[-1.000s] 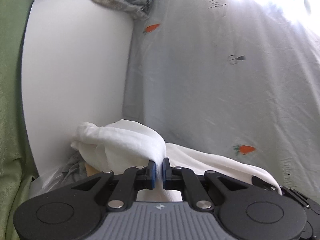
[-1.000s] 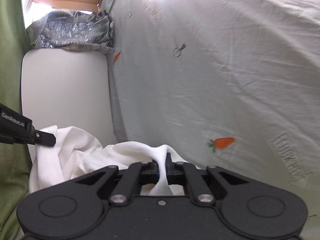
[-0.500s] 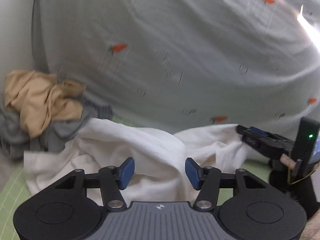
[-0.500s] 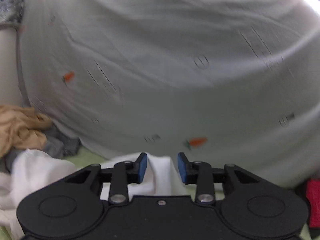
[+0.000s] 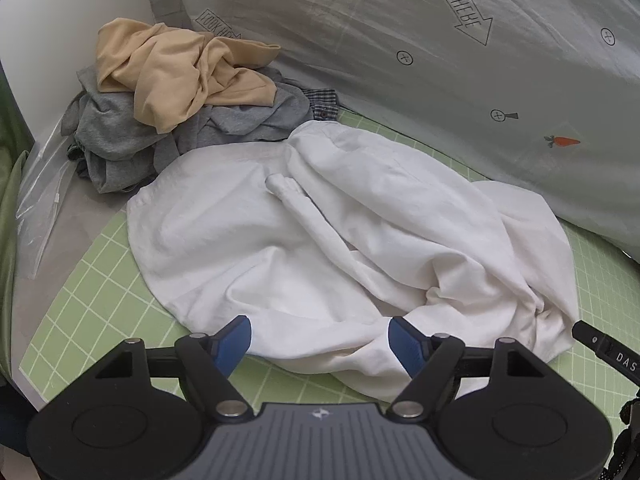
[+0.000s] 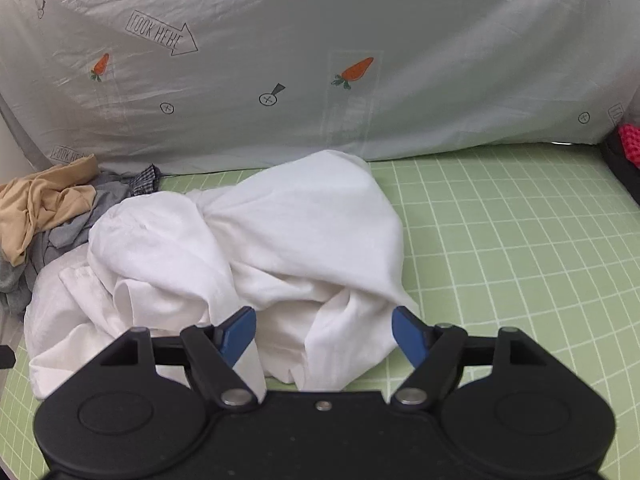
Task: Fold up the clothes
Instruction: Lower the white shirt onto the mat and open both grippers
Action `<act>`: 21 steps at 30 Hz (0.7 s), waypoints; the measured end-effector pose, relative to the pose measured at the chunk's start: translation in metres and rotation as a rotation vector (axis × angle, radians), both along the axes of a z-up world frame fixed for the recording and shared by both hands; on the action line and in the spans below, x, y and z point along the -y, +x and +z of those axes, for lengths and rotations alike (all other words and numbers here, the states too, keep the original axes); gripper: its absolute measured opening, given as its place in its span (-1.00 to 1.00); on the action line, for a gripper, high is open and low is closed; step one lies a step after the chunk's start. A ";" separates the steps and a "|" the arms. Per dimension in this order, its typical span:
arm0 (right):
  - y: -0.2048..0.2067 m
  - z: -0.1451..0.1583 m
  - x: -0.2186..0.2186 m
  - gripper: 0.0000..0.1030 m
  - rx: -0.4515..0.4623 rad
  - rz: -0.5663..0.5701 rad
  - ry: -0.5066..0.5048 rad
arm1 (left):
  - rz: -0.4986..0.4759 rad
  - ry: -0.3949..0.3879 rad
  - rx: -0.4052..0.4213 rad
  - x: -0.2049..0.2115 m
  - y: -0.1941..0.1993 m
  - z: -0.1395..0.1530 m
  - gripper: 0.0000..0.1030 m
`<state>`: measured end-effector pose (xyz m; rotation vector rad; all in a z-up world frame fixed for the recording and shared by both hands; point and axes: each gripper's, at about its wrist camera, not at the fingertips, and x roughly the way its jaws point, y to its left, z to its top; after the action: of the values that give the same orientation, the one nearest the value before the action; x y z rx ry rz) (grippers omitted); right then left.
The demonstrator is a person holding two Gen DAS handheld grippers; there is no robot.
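Crumpled white cotton garment (image 5: 320,236) is lying on the green gridded bench mat (image 6: 520,240), while the left gripper (image 5: 320,338) and right gripper (image 6: 324,332), jaws just opening, are hovering released over its near edge.

A green grid mat (image 6: 520,240) covers the desk. Behind the mat hangs a pale sheet (image 6: 320,40) printed with orange carrots and "LOOK HERE" arrows, its hem touching the mat's far edge. Just off the mat's left edge lies clear plastic film (image 5: 44,208). At the mat's far right corner sits something red (image 6: 630,142), partly cut off.
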<state>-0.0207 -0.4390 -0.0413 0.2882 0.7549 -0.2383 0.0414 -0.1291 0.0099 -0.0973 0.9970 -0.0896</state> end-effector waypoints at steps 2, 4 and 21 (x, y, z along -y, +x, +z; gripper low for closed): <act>-0.002 -0.004 -0.009 0.55 -0.008 -0.018 0.005 | -0.003 0.004 -0.004 -0.010 0.006 -0.008 0.58; -0.001 -0.005 -0.018 0.62 -0.007 -0.026 0.011 | -0.002 0.012 -0.025 -0.018 0.015 -0.017 0.59; 0.105 -0.029 -0.068 -0.70 -0.064 0.205 -0.078 | 0.015 0.028 -0.087 -0.059 0.042 -0.039 0.59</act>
<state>0.0839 -0.3705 -0.0698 0.1282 0.8304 -0.0827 0.0833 -0.0702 -0.0287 -0.0841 1.0837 -0.0578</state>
